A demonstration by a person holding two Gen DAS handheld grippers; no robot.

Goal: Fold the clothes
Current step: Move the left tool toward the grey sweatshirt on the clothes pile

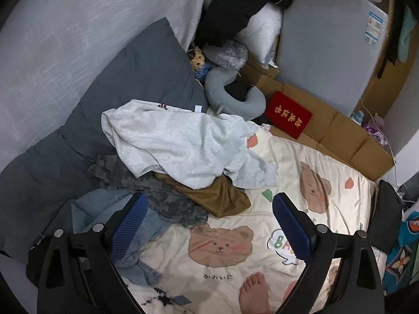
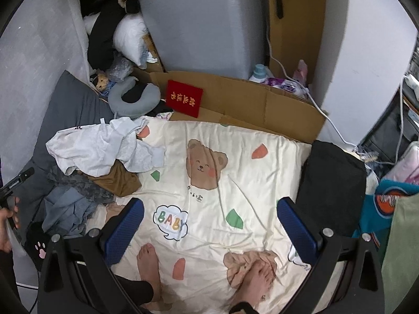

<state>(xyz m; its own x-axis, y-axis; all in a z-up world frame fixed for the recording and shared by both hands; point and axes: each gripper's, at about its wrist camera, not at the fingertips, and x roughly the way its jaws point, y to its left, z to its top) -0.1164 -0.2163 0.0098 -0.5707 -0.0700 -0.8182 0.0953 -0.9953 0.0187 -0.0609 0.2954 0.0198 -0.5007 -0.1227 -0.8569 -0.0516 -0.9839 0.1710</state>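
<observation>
Clothes pile (image 1: 167,162) heaped at the left of the bed (image 1: 301,162), half on the bear-print cover and half on the grey pillow (image 1: 125,78). A pale grey top (image 1: 170,141) lies uppermost; beneath it a brown garment (image 1: 220,196), a camouflage piece (image 1: 146,183) and denim (image 1: 110,209). Nothing in the pile is yet folded; a black item (image 2: 332,180) lies apart at the bed's right edge.

Risks, as judged from this layout. The garments overlap and are tangled, so a pinch into the heap may catch two layers at once and drag the brown garment or denim up with the top. The top is crumpled with no hem or sleeve plainly exposed, so a grasp mid-cloth would lift it bunched and make a flat spread harder. The person's bare feet (image 2: 204,269) stand on the cover where a garment would be laid out, which could crowd the folding area or crease the cover underneath.

Left gripper (image 1: 209,225): fingers wide apart, holding nothing, above the near edge of the pile with one finger over the denim; contact cannot be told.

Right gripper (image 2: 209,227): fingers wide apart, holding nothing, above bare cover, well apart from the pile.
</observation>
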